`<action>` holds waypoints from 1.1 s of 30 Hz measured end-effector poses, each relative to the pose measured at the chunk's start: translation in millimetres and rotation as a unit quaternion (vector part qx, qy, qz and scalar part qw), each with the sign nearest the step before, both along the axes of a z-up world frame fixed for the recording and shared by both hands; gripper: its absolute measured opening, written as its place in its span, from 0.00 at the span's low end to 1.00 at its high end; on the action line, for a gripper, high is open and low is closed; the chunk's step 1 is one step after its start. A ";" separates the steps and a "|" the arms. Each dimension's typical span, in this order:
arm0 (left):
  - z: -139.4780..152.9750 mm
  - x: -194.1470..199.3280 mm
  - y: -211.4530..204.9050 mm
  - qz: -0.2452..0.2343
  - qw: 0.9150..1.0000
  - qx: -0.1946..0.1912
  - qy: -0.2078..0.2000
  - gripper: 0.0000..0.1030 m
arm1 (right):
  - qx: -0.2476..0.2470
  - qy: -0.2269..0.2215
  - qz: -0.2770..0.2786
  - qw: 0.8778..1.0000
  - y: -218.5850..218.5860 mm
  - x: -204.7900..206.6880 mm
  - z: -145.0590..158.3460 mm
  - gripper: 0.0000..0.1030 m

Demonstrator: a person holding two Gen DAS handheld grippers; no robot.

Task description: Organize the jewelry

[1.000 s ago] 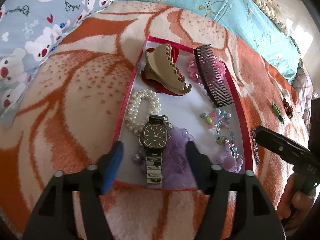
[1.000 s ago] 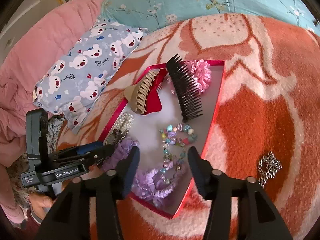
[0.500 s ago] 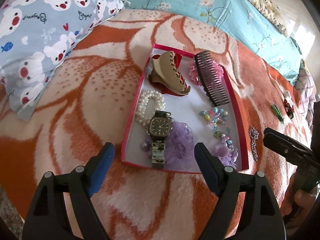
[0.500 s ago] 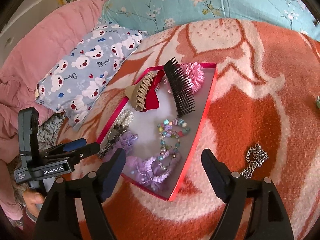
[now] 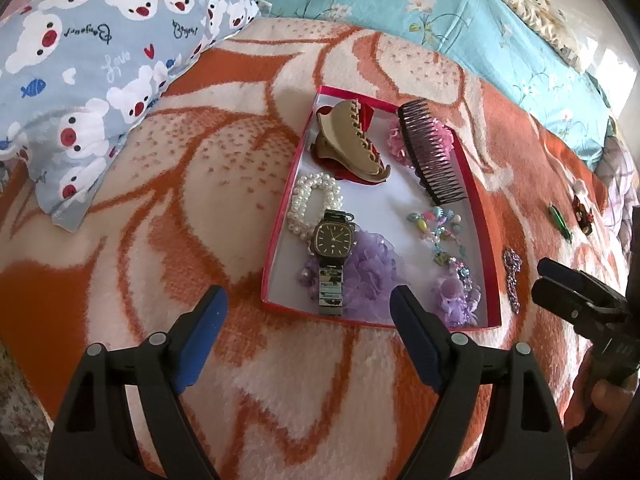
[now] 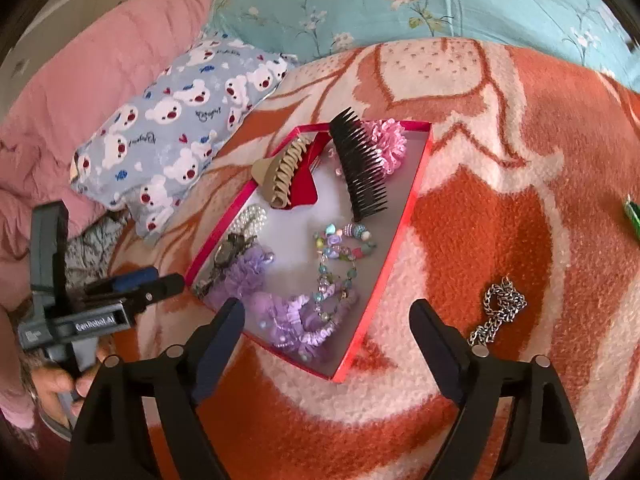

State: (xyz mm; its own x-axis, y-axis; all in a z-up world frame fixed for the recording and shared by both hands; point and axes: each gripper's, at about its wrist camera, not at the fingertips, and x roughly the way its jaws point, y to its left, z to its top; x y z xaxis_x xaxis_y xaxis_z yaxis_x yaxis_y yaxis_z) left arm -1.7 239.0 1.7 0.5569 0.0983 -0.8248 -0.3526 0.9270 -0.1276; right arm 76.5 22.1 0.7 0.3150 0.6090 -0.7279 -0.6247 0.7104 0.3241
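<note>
A red-rimmed box (image 5: 486, 240) (image 6: 404, 216) lies on the orange and cream blanket. In it are a square-faced watch (image 5: 333, 240), a pearl bracelet (image 5: 316, 196), a tan claw clip (image 5: 352, 148), a dark comb (image 5: 432, 156) (image 6: 362, 164), a bead bracelet (image 5: 440, 232) (image 6: 340, 248) and purple scrunchies (image 5: 372, 272) (image 6: 296, 316). My left gripper (image 5: 306, 332) is open and empty just short of the box's near edge. My right gripper (image 6: 326, 336) is open and empty over the box's near corner. A silver chain (image 6: 500, 308) lies on the blanket right of the box.
A purple chain (image 5: 512, 276), a green clip (image 5: 560, 222) (image 6: 634, 216) and a dark red clip (image 5: 582, 208) lie on the blanket right of the box. A bear-print pillow (image 5: 92, 64) (image 6: 176, 120) is at the left. A teal floral quilt (image 5: 440, 12) lies beyond.
Both grippers have pulled back from the box and opened wider. The watch stays in the box where the left gripper stood over it.
</note>
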 end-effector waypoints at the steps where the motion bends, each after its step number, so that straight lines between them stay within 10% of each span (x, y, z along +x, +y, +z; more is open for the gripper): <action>1: 0.8 -0.8 -1.0 -0.001 1.000 0.003 0.001 0.84 | -0.006 -0.004 0.006 1.000 0.9 -1.5 0.2 0.87; 19: 16.3 -14.1 -22.9 0.009 0.988 0.146 0.042 0.86 | -0.078 -0.036 0.047 0.995 3.0 -20.3 6.5 0.95; 33: 17.8 -11.5 -24.9 0.016 0.985 0.162 0.051 0.91 | -0.098 -0.042 0.050 0.993 12.1 -25.7 8.5 0.95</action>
State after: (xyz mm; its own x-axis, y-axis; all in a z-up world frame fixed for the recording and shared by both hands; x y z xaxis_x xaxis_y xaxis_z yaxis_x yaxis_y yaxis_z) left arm -13.2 214.1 19.4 0.4649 0.3818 -0.7988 -0.3773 0.9016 0.2114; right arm 50.8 34.2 9.3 0.3252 0.4896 -0.8091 -0.7140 0.6881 0.1294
